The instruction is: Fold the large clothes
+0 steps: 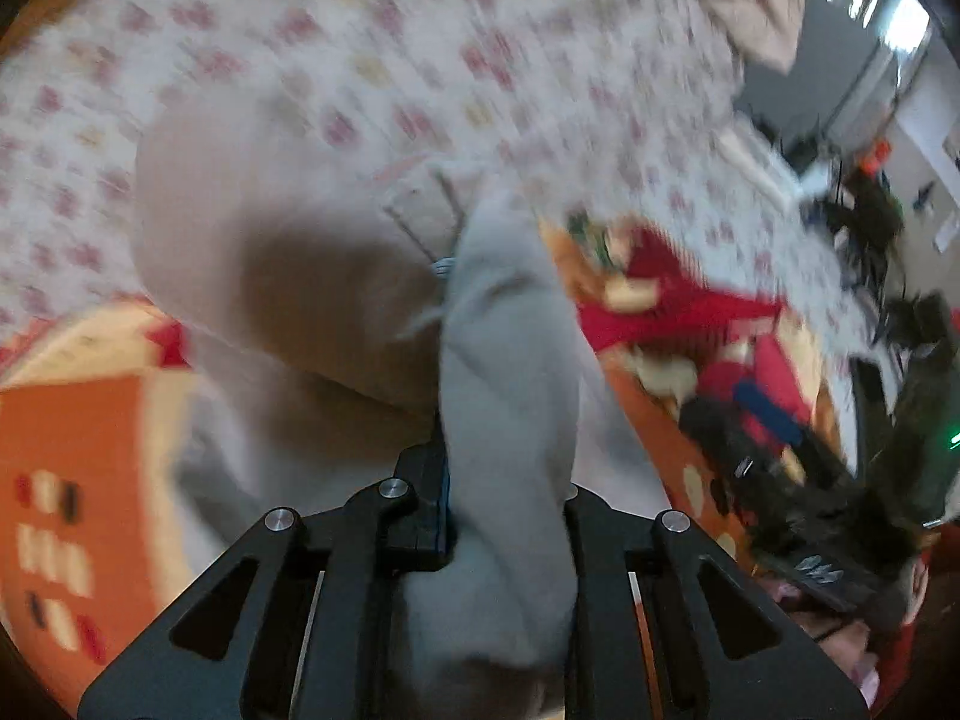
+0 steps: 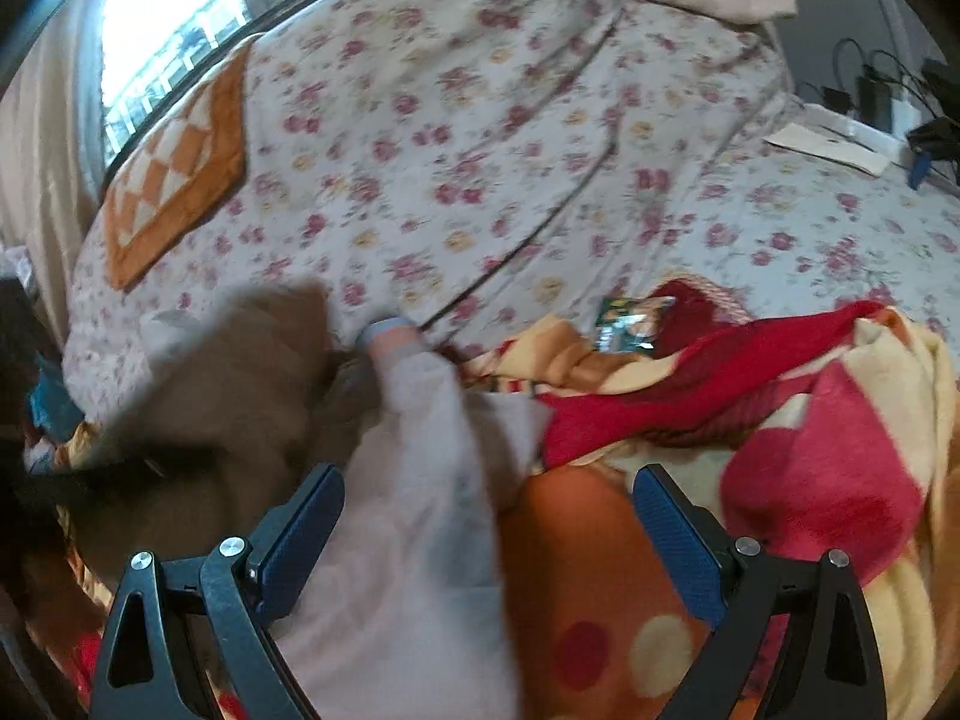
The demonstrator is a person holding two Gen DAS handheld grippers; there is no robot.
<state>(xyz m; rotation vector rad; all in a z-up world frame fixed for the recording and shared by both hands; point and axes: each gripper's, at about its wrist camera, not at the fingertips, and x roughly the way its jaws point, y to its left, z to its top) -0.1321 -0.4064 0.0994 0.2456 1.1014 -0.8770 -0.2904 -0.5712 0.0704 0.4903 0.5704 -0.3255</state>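
Floral sheet (image 2: 480, 138) open; blanket (image 2: 780, 480) heaped right.

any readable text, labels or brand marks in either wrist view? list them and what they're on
None readable.
Small printed packet on the blanket: print too blurred.
White paper on the floral bedsheet: no legible marks.
Pale garment in the left gripper: no label visible.

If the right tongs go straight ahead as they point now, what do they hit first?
Most likely the pale grey garment: it lies between and just beyond the open right tongs, over the orange patterned blanket. Past it comes the floral bedspread. Depth is unclear in the blur.
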